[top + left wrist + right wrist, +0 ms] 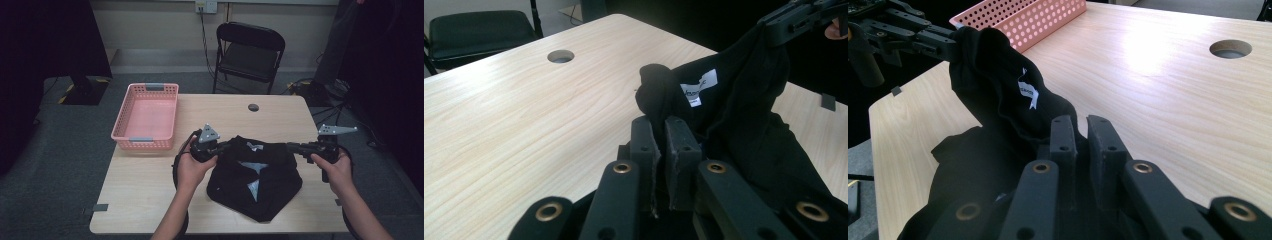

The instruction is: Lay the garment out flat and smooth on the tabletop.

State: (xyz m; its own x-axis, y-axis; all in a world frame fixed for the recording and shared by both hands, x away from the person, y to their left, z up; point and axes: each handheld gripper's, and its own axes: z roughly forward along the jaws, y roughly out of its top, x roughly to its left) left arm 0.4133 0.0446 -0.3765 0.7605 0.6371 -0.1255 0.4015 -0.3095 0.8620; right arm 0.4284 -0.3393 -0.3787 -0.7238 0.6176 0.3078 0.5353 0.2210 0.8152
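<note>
Wooden table, pink basket left; both hand-held grippers clamped on black garment.

Count on inspection: one table, light wood, with one round hole in its top. One black garment on it, bearing one white label at the collar. One pink basket on the table. Two grippers: the left gripper and the right gripper, each carrying one grey three-cornered plate. Two hands. One black folding chair beyond the table.
</note>
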